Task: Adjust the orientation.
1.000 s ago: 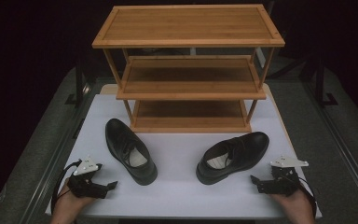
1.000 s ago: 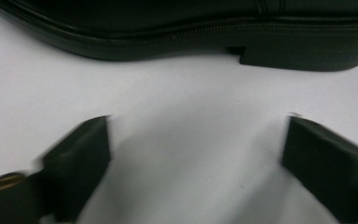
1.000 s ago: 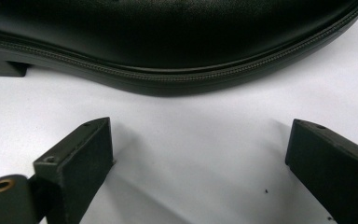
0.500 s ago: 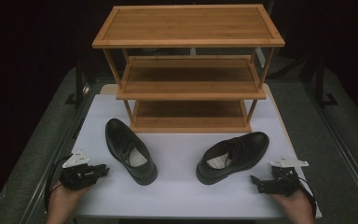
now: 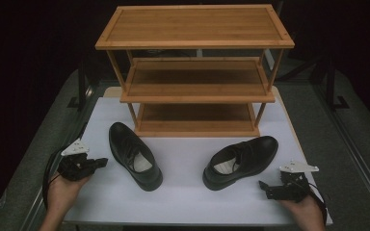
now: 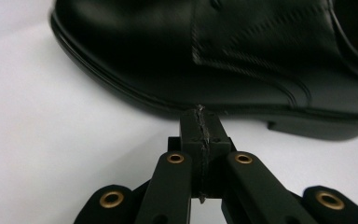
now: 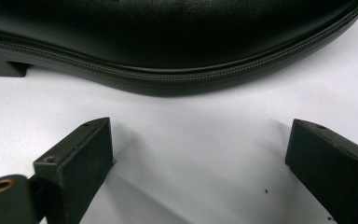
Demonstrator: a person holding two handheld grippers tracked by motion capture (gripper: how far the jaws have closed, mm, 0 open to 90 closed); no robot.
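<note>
Left gripper [image 5: 99,162]: jaws have just been closing, now clenched, nothing between; points at left black shoe [image 5: 135,155] just beside. Right gripper [image 5: 264,188]: jaws released, wide apart, near right black shoe [image 5: 241,160]. Both shoes on white table [image 5: 188,202], in front of 3-tier wooden rack [image 5: 195,26].

left shoe [image 6: 223,51] cropped, right shoe [image 7: 168,42] cropped

White-topped table [image 5: 188,202]: wooden three-tier rack [image 5: 195,72] at far edge; left black shoe [image 5: 135,155] and right black shoe [image 5: 241,161] toward near edge.
</note>
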